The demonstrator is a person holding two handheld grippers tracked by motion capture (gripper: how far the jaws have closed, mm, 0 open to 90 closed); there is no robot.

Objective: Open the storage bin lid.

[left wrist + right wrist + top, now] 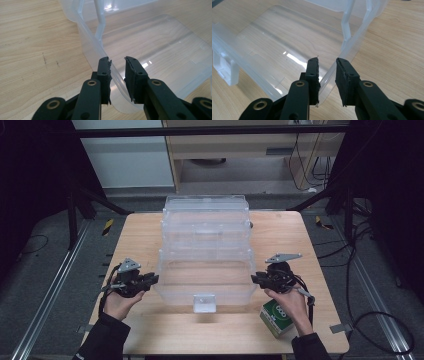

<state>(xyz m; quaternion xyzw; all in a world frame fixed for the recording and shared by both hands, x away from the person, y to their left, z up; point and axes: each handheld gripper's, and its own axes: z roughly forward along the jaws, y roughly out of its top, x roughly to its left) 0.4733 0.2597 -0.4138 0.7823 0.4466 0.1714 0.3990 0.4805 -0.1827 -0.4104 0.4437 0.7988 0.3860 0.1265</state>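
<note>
A clear plastic tiered box (pixel 205 227) stands fanned open in the middle of the wooden table (pixel 145 235), its lowest tray (pixel 202 285) nearest me. My left gripper (pixel 152 279) is at that tray's left wall. In the left gripper view the gripper (pixel 117 60) straddles the thin wall (pixel 87 40); one pad touches it and a gap shows at the other. My right gripper (pixel 256 279) is at the tray's right wall. In the right gripper view it (pixel 327 60) is shut on the wall (pixel 359 32), which runs slantwise between the pads.
A green and white carton (pixel 276 317) lies on the table under my right hand, near the front right corner. A clear latch tab (pixel 204 302) sticks out of the tray's front. Dark frame rails and cables surround the table.
</note>
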